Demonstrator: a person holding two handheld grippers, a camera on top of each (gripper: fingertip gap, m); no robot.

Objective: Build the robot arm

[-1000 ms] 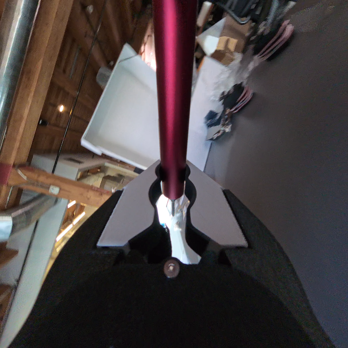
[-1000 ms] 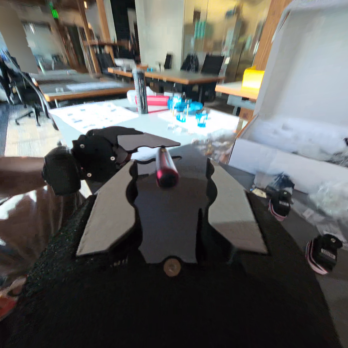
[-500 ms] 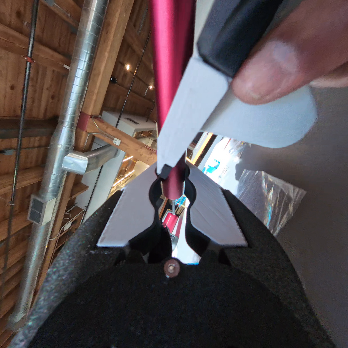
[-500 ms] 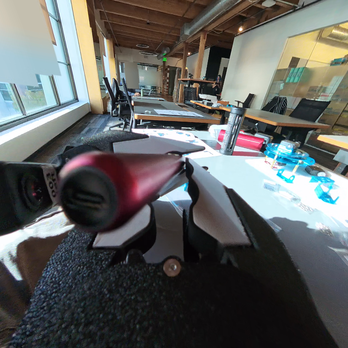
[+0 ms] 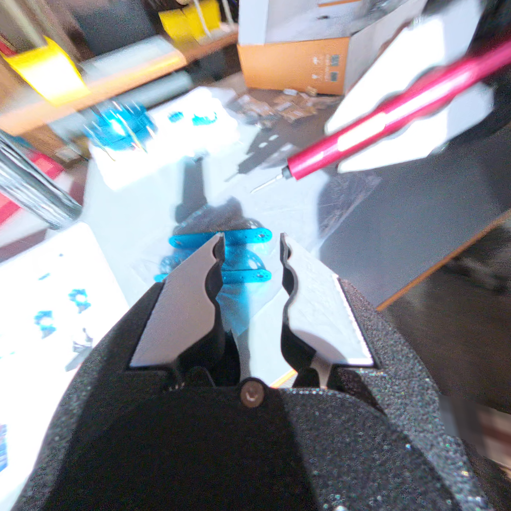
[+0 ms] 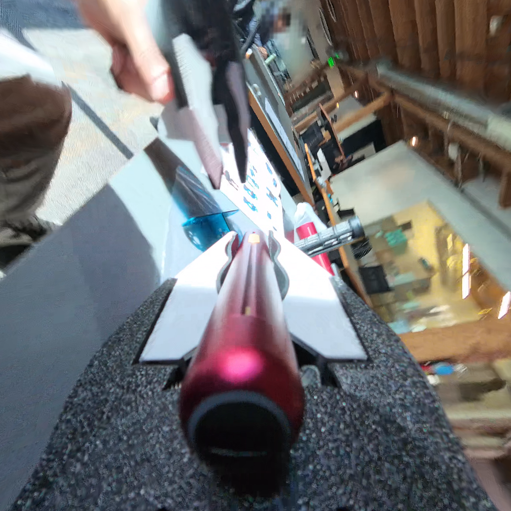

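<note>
1. Left gripper (image 5: 250, 237): jaws spread apart, nothing between them. It's tipped down over a blue bracket part (image 5: 243, 255), which shows through the gap and past the left fingertip. Can't tell if the fingertips touch it or just hang above it; the shot is pretty blurry.
2. That blue bracket part looks like 2 flat perforated arms joined by a rounded middle. It sits on the white tabletop (image 5: 132, 210), with a crinkly clear plastic bag (image 5: 345, 199) just right of it.
3. Right gripper (image 6: 253, 240): clamped on a red electric screwdriver (image 6: 243, 318). In the right wrist view the screwdriver runs straight along the fingers, with its black butt end closest to the camera and its front end poking out past the fingertips.
4. From the left wrist view, the same screwdriver (image 5: 387, 121) comes in up and to the right of the blue bracket part, well apart from it. Its thin bit (image 5: 266, 184) is angled down toward the table, and the right gripper's white fingers (image 5: 409, 80) pinch the body on both sides.
5. Around the blue bracket part: another blue assembly (image 5: 119, 127) behind it to the left, a white sheet with small blue pictures (image 5: 58, 298) on the left, a ribbed grey cylinder (image 5: 30, 188) further left, and an orange and white cardboard box (image 5: 293, 63) behind.
6. In the right wrist view, a person's hand (image 6: 135, 55) grips the left gripper's handle, above the blue part.
</note>
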